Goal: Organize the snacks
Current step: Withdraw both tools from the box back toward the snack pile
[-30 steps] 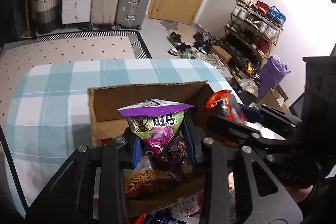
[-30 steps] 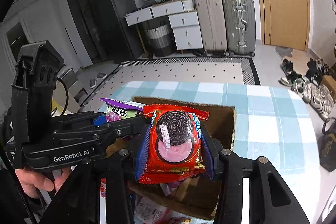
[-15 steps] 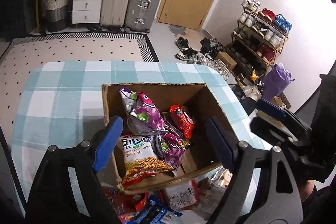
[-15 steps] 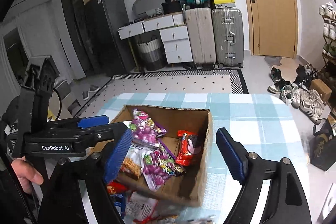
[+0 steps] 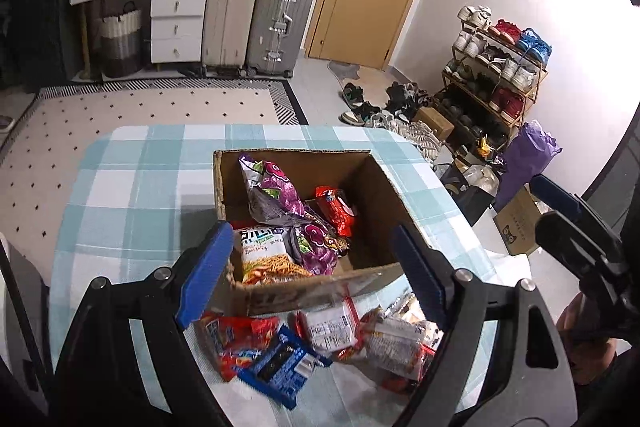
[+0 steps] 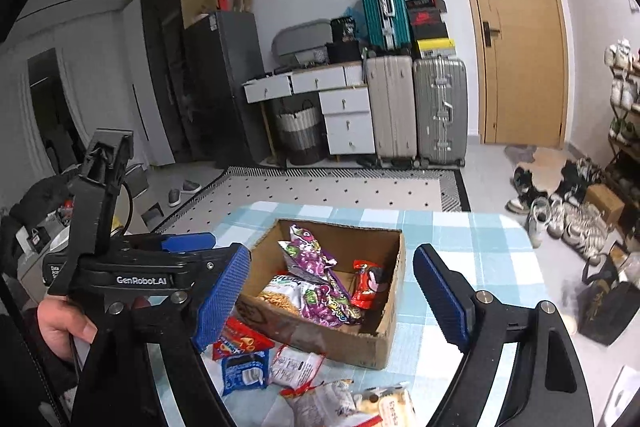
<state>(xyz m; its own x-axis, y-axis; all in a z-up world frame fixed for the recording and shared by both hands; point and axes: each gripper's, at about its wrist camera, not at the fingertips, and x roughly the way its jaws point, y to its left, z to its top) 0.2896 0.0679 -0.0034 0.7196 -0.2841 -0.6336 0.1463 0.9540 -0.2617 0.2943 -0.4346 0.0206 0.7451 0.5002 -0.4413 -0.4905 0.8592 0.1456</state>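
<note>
An open cardboard box (image 5: pixel 396 199) (image 6: pixel 394 311) stands on the checked table. Inside lie purple snack bags (image 5: pixel 276 195) (image 6: pixel 312 259), a noodle-snack bag (image 5: pixel 264 255) and the red Oreo packet (image 5: pixel 336 211) (image 6: pixel 368 283). Loose packets lie on the table in front of the box: a red one (image 5: pixel 240 339), a blue one (image 5: pixel 280 367) (image 6: pixel 244 371) and white ones (image 5: pixel 332 327) (image 6: pixel 296 367). My left gripper (image 5: pixel 312 267) is open and empty, above the box's near edge. My right gripper (image 6: pixel 332 299) is open and empty, above the box. The left gripper also shows in the right wrist view (image 6: pixel 188 247).
The table has a teal-and-white checked cloth (image 5: pixel 132 187) (image 6: pixel 460 227). Beyond it lie a patterned rug (image 5: pixel 160 107), suitcases (image 5: pixel 276 23), white drawers (image 5: pixel 172 23), a door, and a shoe rack (image 5: pixel 496 75) with shoes on the floor. Bags stand at the table's right side (image 5: pixel 516 219).
Both grippers opened and let go: the purple bag and the red Oreo packet dropped into the box. Both grippers then drew back and up from the box.
</note>
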